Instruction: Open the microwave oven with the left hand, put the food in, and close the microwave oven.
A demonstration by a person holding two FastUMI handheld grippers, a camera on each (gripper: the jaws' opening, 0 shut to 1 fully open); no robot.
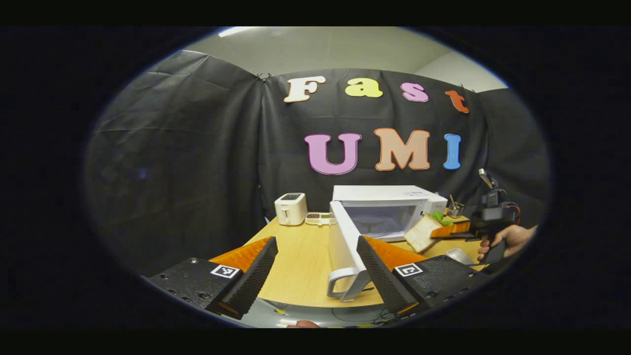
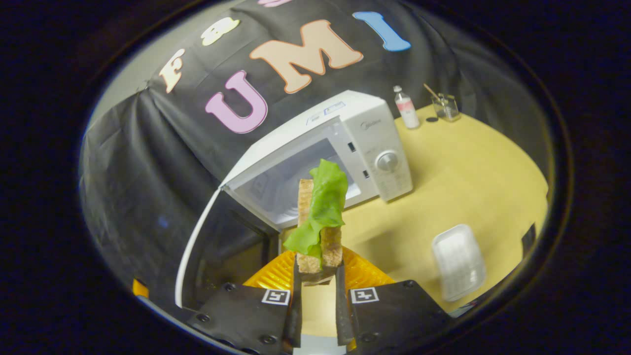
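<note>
A white microwave oven (image 1: 389, 197) (image 2: 365, 133) stands at the back of the wooden table with its door (image 1: 342, 246) (image 2: 194, 241) swung wide open. My left gripper (image 1: 315, 276) is open, held back near the table's front edge with the door's handle (image 1: 345, 288) between its fingers, untouched. My right gripper (image 2: 318, 281) is shut on a sandwich (image 2: 320, 222) of bread slices with a green lettuce leaf, held upright in front of the oven's cavity. In the left gripper view that sandwich (image 1: 423, 232) hangs just right of the cavity, with a hand (image 1: 508, 239) behind it.
A white toaster (image 1: 291, 208) and a small snack tray (image 1: 318, 218) sit left of the oven. An empty white tray (image 2: 458, 261) (image 1: 459, 255) lies on the table (image 2: 468, 177) to the right. A small bottle (image 2: 406, 107) and a glass jar (image 2: 446, 106) stand at the back right.
</note>
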